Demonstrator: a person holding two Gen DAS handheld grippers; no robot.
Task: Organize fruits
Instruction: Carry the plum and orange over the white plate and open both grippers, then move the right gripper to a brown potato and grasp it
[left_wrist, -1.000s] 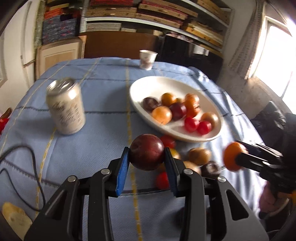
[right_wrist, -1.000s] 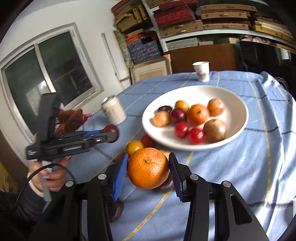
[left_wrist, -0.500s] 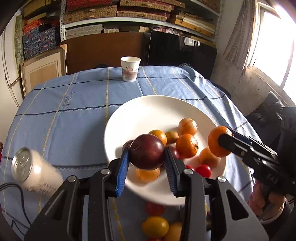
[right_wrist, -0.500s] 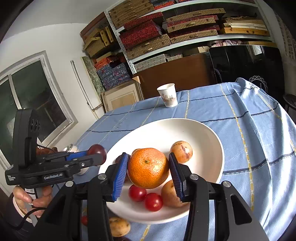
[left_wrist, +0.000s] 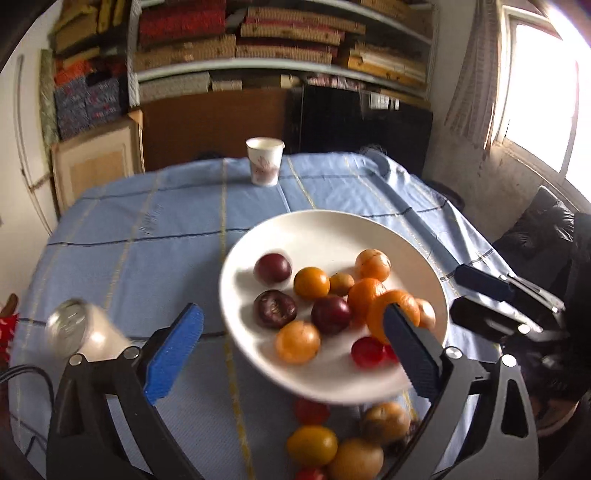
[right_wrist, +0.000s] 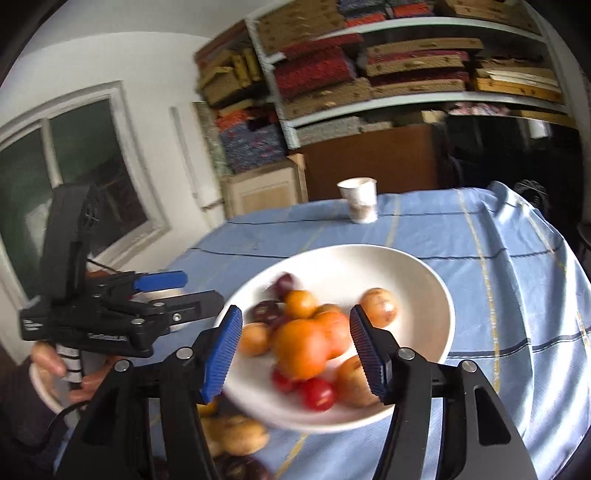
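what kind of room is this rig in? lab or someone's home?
Looks like a home, probably a lived-in dining or storage room: a table under a blue checked tablecloth, wall shelves crammed with stacked boxes and textiles, and a curtained window. No lab fixtures in view.

No legible text; print on paper cup (left_wrist: 264, 161) blurred.

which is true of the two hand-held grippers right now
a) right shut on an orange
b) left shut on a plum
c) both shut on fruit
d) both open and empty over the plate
d: the left hand-held gripper and the right hand-held gripper both have blue pads spread wide with nothing between them, above the round white plate of fruit.
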